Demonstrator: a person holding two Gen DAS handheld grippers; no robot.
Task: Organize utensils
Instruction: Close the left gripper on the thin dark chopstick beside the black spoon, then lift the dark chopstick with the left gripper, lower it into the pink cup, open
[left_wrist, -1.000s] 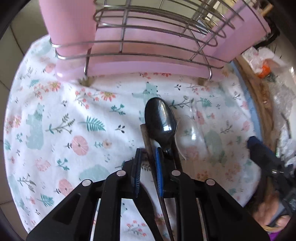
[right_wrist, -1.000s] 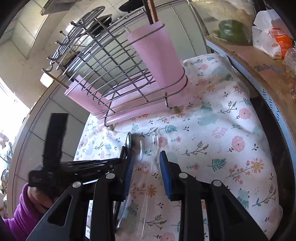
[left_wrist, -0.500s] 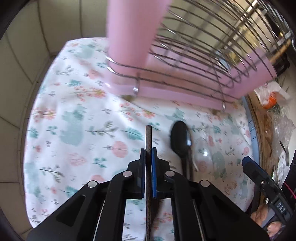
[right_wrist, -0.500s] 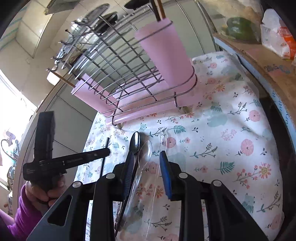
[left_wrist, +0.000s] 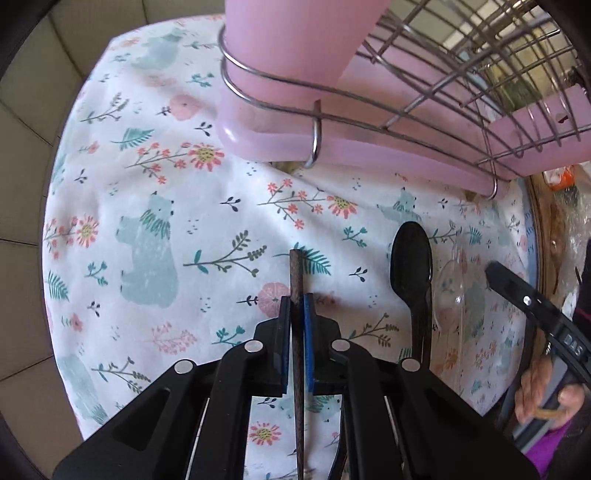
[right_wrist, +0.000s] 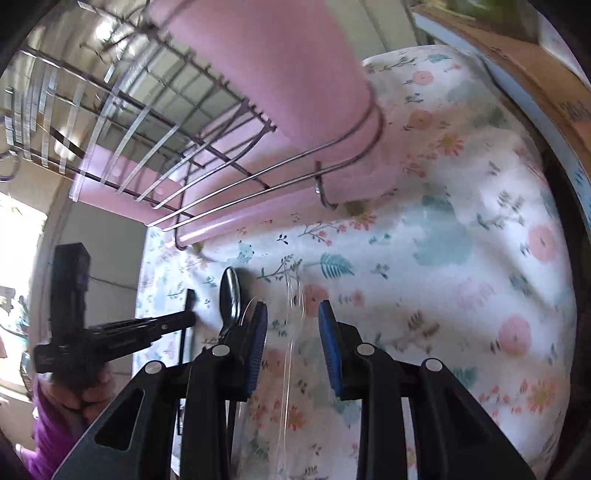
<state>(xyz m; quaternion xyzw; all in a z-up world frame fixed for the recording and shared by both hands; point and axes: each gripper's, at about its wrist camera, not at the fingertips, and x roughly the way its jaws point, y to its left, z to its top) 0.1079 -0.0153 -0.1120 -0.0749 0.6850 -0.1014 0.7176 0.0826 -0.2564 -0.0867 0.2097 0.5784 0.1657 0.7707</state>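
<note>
In the left wrist view, the left gripper (left_wrist: 294, 306) is clamped on a dark chopstick (left_wrist: 295, 273): the blue pads (left_wrist: 307, 332) press it from both sides, and its blunt end sticks out a little past the fingertips, above the floral cloth (left_wrist: 155, 206). The cloth spreads wide to the left and ahead, as far as the tiled wall (left_wrist: 33, 110). To the right, a black spoon (left_wrist: 412, 264) lies on the cloth with its bowl toward the rack, and a clear plastic utensil (left_wrist: 456, 280) lies just beside it. The right gripper's tip (left_wrist: 517, 291) enters from the right edge. Ahead stands a wire dish rack (left_wrist: 424, 107) on a pink tray (left_wrist: 354, 151), with a pink cup holder (left_wrist: 295, 40) ringed by wire at its near left corner; what is inside cannot be seen.

In the right wrist view, which is motion-blurred, the right gripper (right_wrist: 291, 325) is spread wide with nothing between its fingers; a clear utensil (right_wrist: 291, 332) lies on the cloth (right_wrist: 461, 258) in line with the gap. The spoon (right_wrist: 231, 291) lies just left of the left finger. Farther left, the left gripper (right_wrist: 186, 319) holds the chopstick (right_wrist: 188, 302). To the right the cloth is bare up to a brown, blue-edged ledge (right_wrist: 546, 88). The rack (right_wrist: 147, 122) and a second pink cup holder (right_wrist: 269, 62) loom above
</note>
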